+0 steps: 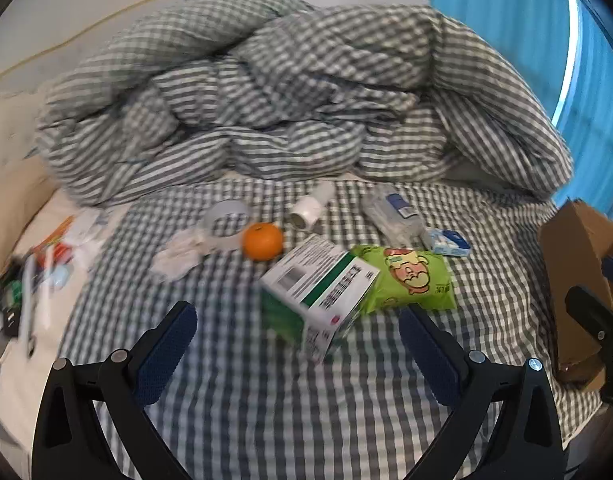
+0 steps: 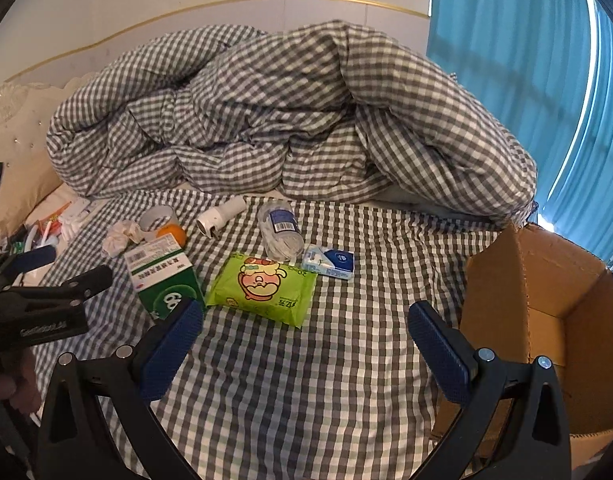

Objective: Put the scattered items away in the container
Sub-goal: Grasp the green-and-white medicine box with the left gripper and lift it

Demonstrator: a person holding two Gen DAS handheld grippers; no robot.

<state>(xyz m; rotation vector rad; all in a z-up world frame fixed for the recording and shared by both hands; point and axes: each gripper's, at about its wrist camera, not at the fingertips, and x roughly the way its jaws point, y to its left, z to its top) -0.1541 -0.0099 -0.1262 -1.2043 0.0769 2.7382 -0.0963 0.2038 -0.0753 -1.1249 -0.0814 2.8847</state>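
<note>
Scattered items lie on a checked bed sheet: a green-and-white medicine box [image 1: 318,288] [image 2: 162,280], a green wipes pack [image 1: 410,276] [image 2: 262,288], an orange [image 1: 262,240] [image 2: 172,234], a tape roll [image 1: 226,224] [image 2: 158,216], a white cylinder [image 1: 310,208] [image 2: 220,216], a clear bottle [image 1: 394,212] [image 2: 280,232], a small tissue pack [image 1: 446,242] [image 2: 328,262] and crumpled paper [image 1: 178,254] [image 2: 120,238]. An open cardboard box [image 1: 578,292] [image 2: 546,320] stands at the right. My left gripper [image 1: 298,336] is open just short of the medicine box. My right gripper [image 2: 306,332] is open and empty beside the cardboard box.
A bunched checked duvet [image 1: 298,92] [image 2: 290,120] fills the back of the bed. Small clutter [image 1: 38,276] [image 2: 46,228] lies at the left edge by a cream headboard [image 2: 14,128]. A blue curtain [image 2: 526,80] hangs at the right.
</note>
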